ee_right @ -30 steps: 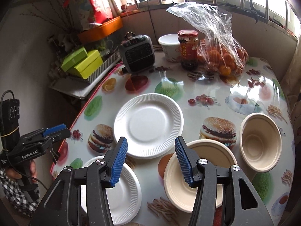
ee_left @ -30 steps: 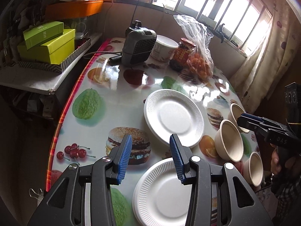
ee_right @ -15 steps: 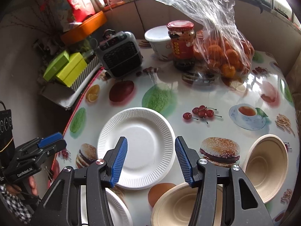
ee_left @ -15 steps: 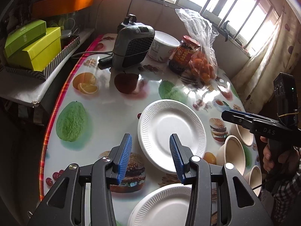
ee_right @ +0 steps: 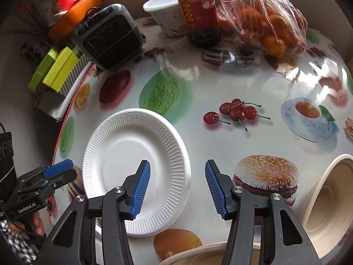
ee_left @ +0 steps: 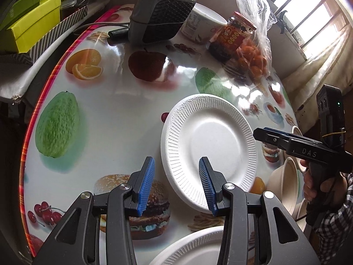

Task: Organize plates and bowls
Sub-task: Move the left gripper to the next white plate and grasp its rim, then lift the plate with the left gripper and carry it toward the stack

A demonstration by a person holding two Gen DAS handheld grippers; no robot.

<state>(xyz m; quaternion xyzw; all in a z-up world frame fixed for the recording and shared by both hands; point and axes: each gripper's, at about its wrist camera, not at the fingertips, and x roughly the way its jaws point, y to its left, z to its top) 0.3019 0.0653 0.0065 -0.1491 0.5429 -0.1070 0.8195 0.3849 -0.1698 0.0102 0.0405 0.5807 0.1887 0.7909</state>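
Both your grippers have dropped closer to the white plate (ee_left: 209,141) lying flat mid-table (ee_left: 123,101). Your left gripper (ee_left: 176,183) straddles its near rim, jaws apart, empty; your right gripper (ee_right: 177,190) hangs open over its right edge.

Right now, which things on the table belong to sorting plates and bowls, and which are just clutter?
For the job: white plate, second white plate, beige bowl, second beige bowl.

Lying about: small heater, jar, bag of oranges, white tub, green boxes.
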